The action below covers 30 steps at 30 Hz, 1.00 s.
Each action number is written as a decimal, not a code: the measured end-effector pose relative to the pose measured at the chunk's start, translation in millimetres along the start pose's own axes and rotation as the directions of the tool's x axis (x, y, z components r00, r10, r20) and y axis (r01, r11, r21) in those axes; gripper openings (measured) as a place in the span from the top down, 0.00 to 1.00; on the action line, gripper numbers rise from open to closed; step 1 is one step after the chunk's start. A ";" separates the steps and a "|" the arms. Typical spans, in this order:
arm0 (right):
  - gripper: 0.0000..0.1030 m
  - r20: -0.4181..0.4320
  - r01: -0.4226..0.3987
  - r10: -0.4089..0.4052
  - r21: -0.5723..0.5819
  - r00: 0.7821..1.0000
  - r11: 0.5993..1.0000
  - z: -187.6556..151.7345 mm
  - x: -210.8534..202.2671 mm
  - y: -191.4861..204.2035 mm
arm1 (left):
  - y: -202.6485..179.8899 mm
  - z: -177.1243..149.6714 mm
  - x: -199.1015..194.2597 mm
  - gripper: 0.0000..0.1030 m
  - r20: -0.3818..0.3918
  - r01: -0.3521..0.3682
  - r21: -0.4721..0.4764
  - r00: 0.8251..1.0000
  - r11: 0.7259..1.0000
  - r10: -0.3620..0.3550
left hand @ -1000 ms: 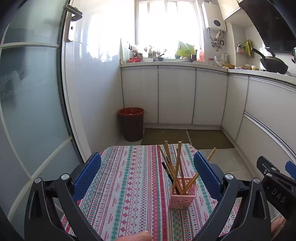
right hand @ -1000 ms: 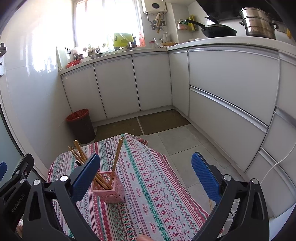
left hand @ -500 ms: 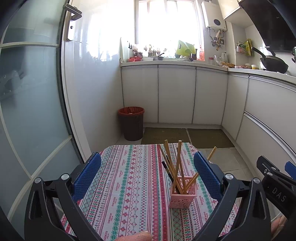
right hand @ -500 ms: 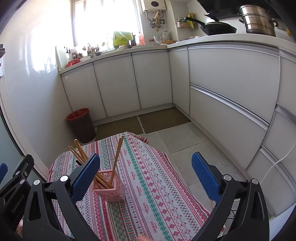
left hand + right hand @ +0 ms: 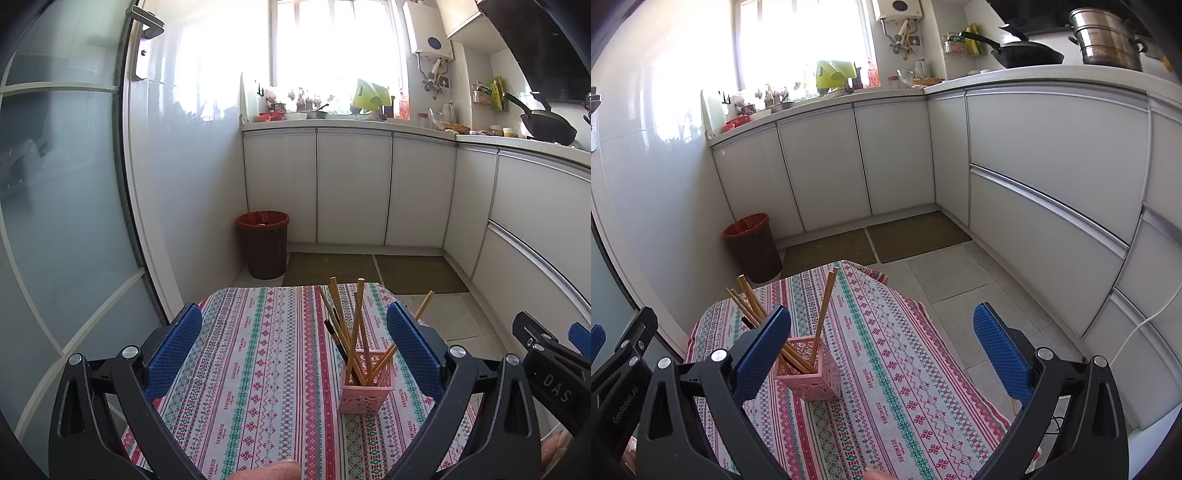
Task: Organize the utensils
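Observation:
A pink perforated holder (image 5: 365, 391) stands on the patterned tablecloth (image 5: 258, 369), with several wooden chopsticks (image 5: 354, 332) and a dark one leaning in it. It also shows in the right wrist view (image 5: 812, 378), where the chopsticks (image 5: 823, 314) stick up. My left gripper (image 5: 295, 347) is open and empty, held above the table with the holder near its right finger. My right gripper (image 5: 882, 350) is open and empty, with the holder beside its left finger. Nothing is held.
A small table carries the cloth; its far edge (image 5: 849, 264) meets a tiled floor. A red-brown bin (image 5: 263, 243) stands by the white cabinets (image 5: 351, 184). A glass door (image 5: 55, 221) is at the left. Floor mats (image 5: 916, 236) lie ahead.
Both views have shifted very slightly; the holder and chopsticks stay put. Both grippers stay open and empty.

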State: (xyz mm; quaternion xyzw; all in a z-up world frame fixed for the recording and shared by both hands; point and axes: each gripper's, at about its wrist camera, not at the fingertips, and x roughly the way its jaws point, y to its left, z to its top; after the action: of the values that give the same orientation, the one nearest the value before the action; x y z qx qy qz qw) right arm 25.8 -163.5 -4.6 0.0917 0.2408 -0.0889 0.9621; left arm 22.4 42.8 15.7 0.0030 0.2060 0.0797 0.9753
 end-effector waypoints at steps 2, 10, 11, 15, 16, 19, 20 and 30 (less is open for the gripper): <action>0.06 -0.001 -0.001 0.001 0.002 1.000 1.000 0.5 0.1 -0.4 | -0.1 0.0 0.1 0.07 -0.001 -0.001 -0.001 1.000 1.000 0.001; 0.06 -0.002 -0.001 0.001 0.001 1.000 1.000 1.1 0.8 0.4 | 1.9 1.4 -1.6 0.07 -0.006 -0.001 -0.007 1.000 1.000 0.001; 0.06 -0.003 -0.001 0.001 0.002 1.000 1.000 0.9 0.7 0.6 | 1.6 1.2 -1.4 0.07 -0.006 -0.003 -0.005 1.000 1.000 0.003; 0.06 -0.005 -0.002 0.002 0.001 1.000 1.000 0.5 1.1 1.2 | 1.2 1.0 0.3 0.07 -0.013 -0.004 -0.003 1.000 1.000 0.004; 0.06 -0.004 -0.001 0.001 0.001 1.000 1.000 0.5 1.1 1.2 | 1.2 0.5 0.1 0.07 -0.013 -0.003 -0.005 1.000 1.000 0.003; 0.06 -0.005 -0.001 0.001 0.001 1.000 1.000 0.3 1.4 1.4 | 1.1 1.2 -0.9 0.07 -0.010 -0.003 -0.005 1.000 1.000 0.002; 0.06 -0.005 0.000 0.000 0.001 1.000 1.000 -0.1 1.5 0.9 | 0.6 1.7 -1.3 0.07 -0.009 -0.003 -0.005 1.000 1.000 0.003; 0.06 -0.014 -0.004 0.004 0.000 1.000 1.000 -1.2 2.7 0.9 | -7.9 0.6 -2.5 0.08 0.006 0.007 0.039 1.000 0.999 -0.007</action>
State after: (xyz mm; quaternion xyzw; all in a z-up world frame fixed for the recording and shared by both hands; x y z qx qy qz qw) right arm 27.7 -162.7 -6.8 0.0928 0.2475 -0.0862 0.9606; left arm 21.6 34.7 16.9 0.0218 0.2046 0.0721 0.9759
